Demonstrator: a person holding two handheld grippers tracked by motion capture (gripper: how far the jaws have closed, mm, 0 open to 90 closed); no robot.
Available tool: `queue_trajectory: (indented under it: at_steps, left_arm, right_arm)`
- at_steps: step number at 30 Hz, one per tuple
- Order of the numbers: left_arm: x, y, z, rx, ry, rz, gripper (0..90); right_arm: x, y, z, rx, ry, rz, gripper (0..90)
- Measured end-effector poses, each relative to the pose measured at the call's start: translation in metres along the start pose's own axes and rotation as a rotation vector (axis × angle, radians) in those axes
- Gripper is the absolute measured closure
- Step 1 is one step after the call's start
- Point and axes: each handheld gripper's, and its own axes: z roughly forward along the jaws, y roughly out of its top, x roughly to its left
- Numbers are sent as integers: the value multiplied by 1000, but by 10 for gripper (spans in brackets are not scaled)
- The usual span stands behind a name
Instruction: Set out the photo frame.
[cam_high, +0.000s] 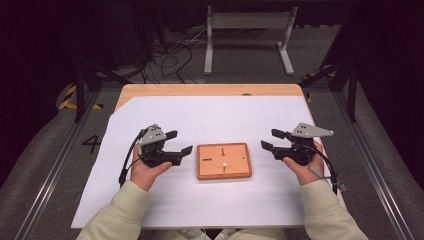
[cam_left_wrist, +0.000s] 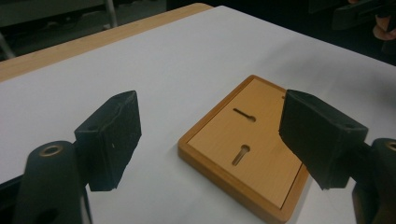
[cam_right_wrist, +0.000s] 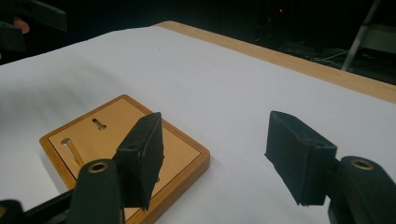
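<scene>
Board (cam_high: 224, 161) is lying flat on the white sheet (cam_high: 210, 120) in the high view, between the two grippers and apart from both. The left gripper (cam_high: 178, 142) is being held at its left side, the right gripper (cam_high: 273, 139) at its right, each with jaws spread and nothing between them. Three slots are being shown on the board's top, and a small bright pin head (cam_high: 225, 165) is being seen at the near one.

In the left gripper view, the board (cam_left_wrist: 247, 144) is being framed between the two black jaws, which are standing wide apart and empty. Two keyhole slots (cam_left_wrist: 243, 114) are being seen there, and both are looking empty.

In the right gripper view, the jaws are also being kept open with nothing gripped. The board (cam_right_wrist: 112, 140) is lying low at the left, partly behind one jaw, and a metal pin (cam_right_wrist: 72, 150) is being seen in one slot, seemingly leaning.

Judging from this, one pin is seemingly being counted as placed, while other slots are waiting. No further pins are being noticed on the sheet, so what is left cannot be told surely.
</scene>
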Motion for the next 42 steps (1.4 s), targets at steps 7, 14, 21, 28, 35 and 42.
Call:
queue_trajectory:
  at_steps: [7, 14, 21, 28, 35, 42]
  left_arm:
    - [-16, 4, 20, 14, -62, 9, 225]
    - [-23, 3, 37, 51, -139, -15, 280]
    - [-37, 1, 58, 74, -238, 10, 335]
    - [-44, -9, 81, 138, -323, 33, 463]
    - [-51, -22, 96, 134, -332, 81, 645]
    - [-55, -29, 104, 194, -341, 106, 725]
  right_arm:
    - [-1, -1, -1, -1, 0, 7, 374]
    - [-2, -1, -3, -1, -11, 13, 371]
    - [-3, -2, -5, 4, -16, 24, 374]
    - [-4, -4, -12, -5, -38, 36, 373]
    - [-4, -7, -14, 1, -44, 35, 372]
    - [-3, -8, -15, 4, -46, 35, 372]
